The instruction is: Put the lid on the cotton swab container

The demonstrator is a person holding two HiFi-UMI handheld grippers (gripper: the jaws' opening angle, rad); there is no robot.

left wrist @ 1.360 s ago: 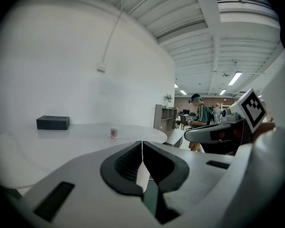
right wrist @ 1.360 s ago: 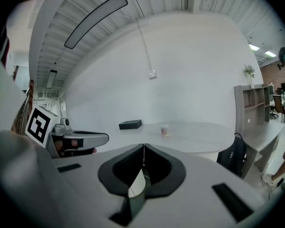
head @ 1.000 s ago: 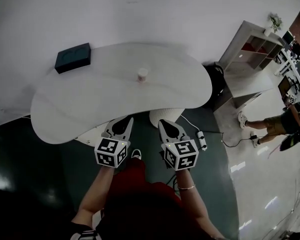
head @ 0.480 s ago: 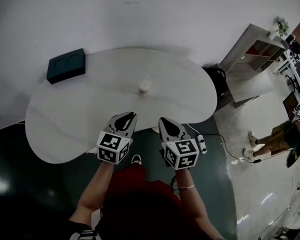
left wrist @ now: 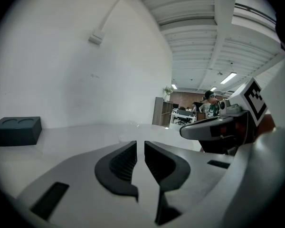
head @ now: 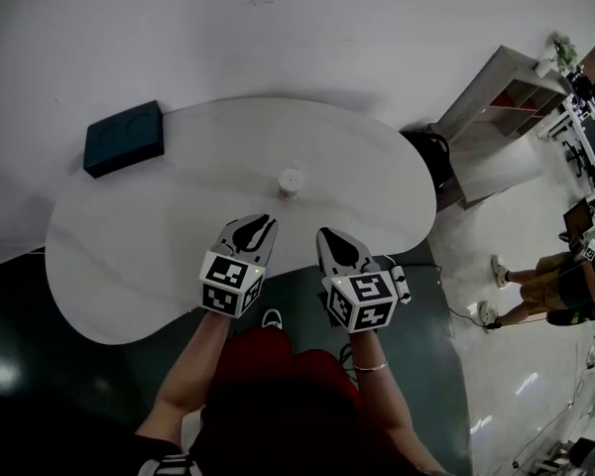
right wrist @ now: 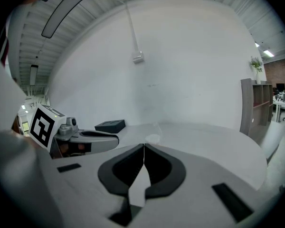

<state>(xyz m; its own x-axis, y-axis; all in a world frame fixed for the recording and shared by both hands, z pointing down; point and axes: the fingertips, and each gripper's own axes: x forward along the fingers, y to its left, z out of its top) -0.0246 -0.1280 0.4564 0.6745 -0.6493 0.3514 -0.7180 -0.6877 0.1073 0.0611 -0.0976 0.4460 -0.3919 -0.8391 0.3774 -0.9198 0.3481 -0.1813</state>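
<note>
The cotton swab container (head: 291, 182) is a small white round tub standing near the middle of the white kidney-shaped table (head: 159, 236). It also shows faintly as a pale disc in the right gripper view (right wrist: 153, 138). I see no separate lid. My left gripper (head: 257, 226) and right gripper (head: 332, 236) hover side by side over the table's near edge, short of the container and pointing toward it. Both are shut with nothing between the jaws, as the left gripper view (left wrist: 140, 148) and the right gripper view (right wrist: 144, 148) show.
A dark box (head: 125, 138) with two round recesses lies at the table's far left. A white wall runs behind the table. To the right stand a grey shelf unit (head: 506, 102) and a person (head: 550, 281). A power strip (head: 402, 284) lies on the floor.
Both grippers have moved forward from in front of the table to over its near edge, closer to the container. Their jaws stayed shut.
</note>
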